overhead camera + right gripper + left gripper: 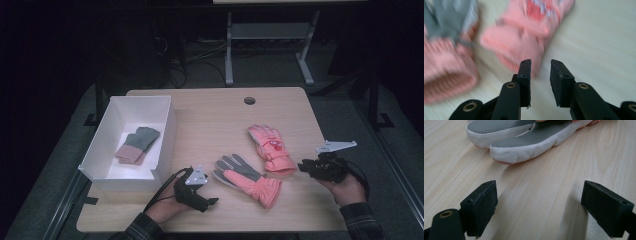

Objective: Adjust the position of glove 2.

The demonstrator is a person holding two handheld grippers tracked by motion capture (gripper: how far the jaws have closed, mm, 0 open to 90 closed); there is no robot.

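gloves: two pink ski gloves lying mid-table, palm-up glove [247, 179] near left gripper [204, 192], other glove [271, 148] by right gripper [305, 167]
left gripper: jaws standing wide apart, nothing btwn
right gripper: jaws hovering narrowly apart, nothing btwn
handling: prob. soft, light, padded; pinching at cuff looks best

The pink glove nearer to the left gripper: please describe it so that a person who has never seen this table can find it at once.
Start at the white box on the left of the wooden table; two pink gloves lie to its right. The wanted glove is the one closer to the person, beside the left gripper. Its grey palm faces up, whereas the other glove shows pink with a red and white pattern.
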